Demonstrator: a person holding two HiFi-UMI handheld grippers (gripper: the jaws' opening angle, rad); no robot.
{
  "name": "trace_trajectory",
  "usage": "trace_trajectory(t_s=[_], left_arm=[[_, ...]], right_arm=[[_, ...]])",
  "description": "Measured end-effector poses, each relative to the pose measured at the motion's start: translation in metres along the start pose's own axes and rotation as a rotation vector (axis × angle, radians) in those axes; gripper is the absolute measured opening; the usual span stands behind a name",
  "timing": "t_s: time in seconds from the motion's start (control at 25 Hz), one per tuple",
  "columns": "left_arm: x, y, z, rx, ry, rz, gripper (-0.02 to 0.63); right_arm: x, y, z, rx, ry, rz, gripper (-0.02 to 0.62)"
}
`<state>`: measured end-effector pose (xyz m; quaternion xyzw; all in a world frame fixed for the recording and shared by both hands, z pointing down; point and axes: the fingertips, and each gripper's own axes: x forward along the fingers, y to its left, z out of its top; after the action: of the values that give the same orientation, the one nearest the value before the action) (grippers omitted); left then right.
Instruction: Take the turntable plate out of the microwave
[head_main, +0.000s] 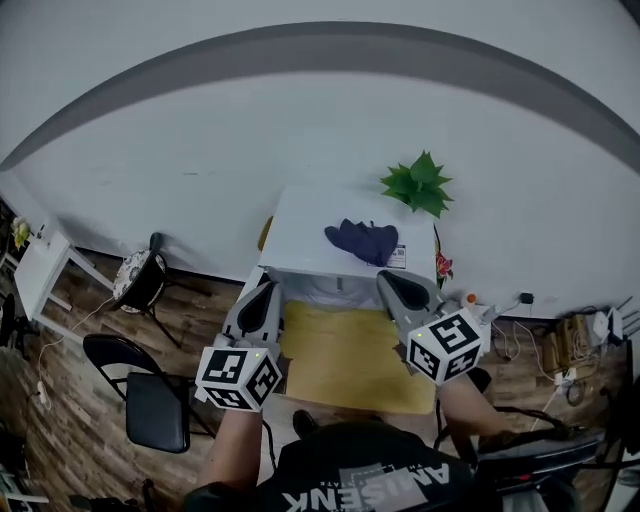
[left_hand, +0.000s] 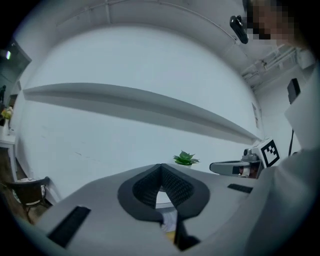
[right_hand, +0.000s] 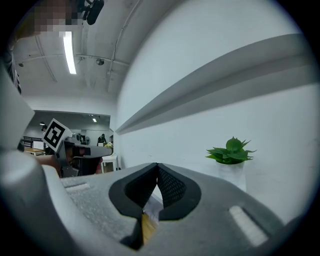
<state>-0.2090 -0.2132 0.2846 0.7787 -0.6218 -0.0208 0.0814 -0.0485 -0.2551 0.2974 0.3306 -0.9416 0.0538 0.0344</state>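
One plant (right_hand: 230, 150) in pot (right_hand: 233, 174), near microwave (head_main: 300, 235)

Microwave (head_main: 300, 235): white box, upright, seen from above, top face showing.
Position: just left of the potted plant (head_main: 418, 183), slightly nearer the camera.
Door: state cannot be told.

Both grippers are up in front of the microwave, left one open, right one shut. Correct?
No: the left gripper is shut too, jaws together on nothing, as the left gripper view shows. The right gripper is shut, both in front of the microwave.
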Motion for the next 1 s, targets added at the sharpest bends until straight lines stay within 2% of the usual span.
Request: trace_trajectory(t_s=[0.28,0.52,0.8,1.0], left_arm=[[0.02,0.026,0.001,0.005,0.003,-0.049,0.002],[0.029,0.044,-0.013,-0.011,0.03,-0.082,0.003],[0.034,0.052,-0.052,0.018,0.126,-0.143,0.003],[0.038,0.049,-0.081,-0.04,0.152,-0.146,0.003]], right_arm=[[0.022,-0.002,0.005,0.009,-0.015,-0.094,0.005],[0.035,0.006,-0.002,0.041,-0.024,-0.131,0.025],[0.038,-0.003,-0.039,0.13,-0.007,-0.242,0.045],[0.038,-0.012,-0.071,0.165,0.036,-0.242,0.074]])
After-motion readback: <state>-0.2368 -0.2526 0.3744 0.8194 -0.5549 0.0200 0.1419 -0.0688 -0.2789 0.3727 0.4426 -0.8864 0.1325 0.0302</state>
